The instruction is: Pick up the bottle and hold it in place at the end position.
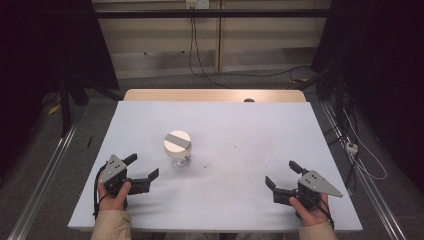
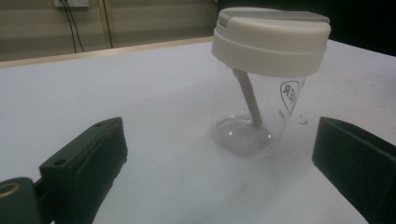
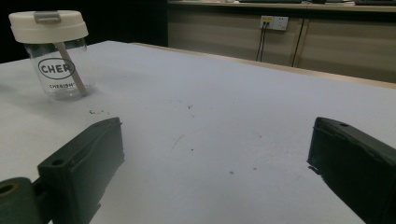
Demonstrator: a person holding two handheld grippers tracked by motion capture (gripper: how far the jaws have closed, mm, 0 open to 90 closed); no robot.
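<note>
A clear cup (image 1: pixel 178 156) with a cream lid (image 1: pixel 177 142) and a grey flap across its top stands upright on the white bench (image 1: pixel 240 150), left of centre. A beige straw (image 2: pixel 248 98) leans inside; the cup looks empty, so probably light. Its wall appears rigid, smooth plastic or glass, likely slippery and prone to tip. The lid overhangs the body; a grip across the clear wall just under that rim, or across the lid's side, seems soundest. The left tongs (image 1: pixel 142 170) rest near the cup, just beside it and not touching, spread wide and holding nothing. The right tongs (image 1: pixel 282 175) lie well apart toward the bench's right, likewise spread wide and unloaded. Cables hang from a wall socket (image 1: pixel 197 4) beyond.
</note>
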